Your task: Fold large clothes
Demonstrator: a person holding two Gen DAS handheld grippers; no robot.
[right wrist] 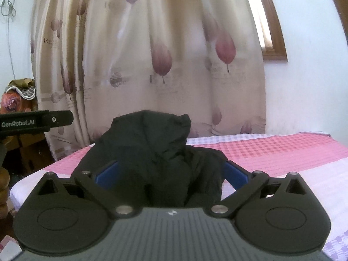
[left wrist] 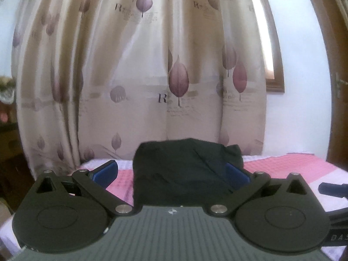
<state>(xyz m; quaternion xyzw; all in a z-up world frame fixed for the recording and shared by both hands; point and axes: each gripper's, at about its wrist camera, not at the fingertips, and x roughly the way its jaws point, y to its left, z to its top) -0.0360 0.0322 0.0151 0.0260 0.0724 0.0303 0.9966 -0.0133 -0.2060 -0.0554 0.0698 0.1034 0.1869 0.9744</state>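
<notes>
Black garment [right wrist: 152, 152] bunched on pink checked bedspread [right wrist: 261, 150], near its curtain-side edge. Right gripper [right wrist: 171, 171]: jaws spread wide, cloth heaped between blue pads [right wrist: 107, 171], pads not pressing it. Left gripper [left wrist: 169, 174]: jaws likewise spread, garment [left wrist: 180, 169] lying between, not clamped. Leaf-print curtain [left wrist: 141, 65] behind; wooden window frame [right wrist: 274, 32] at right.
</notes>
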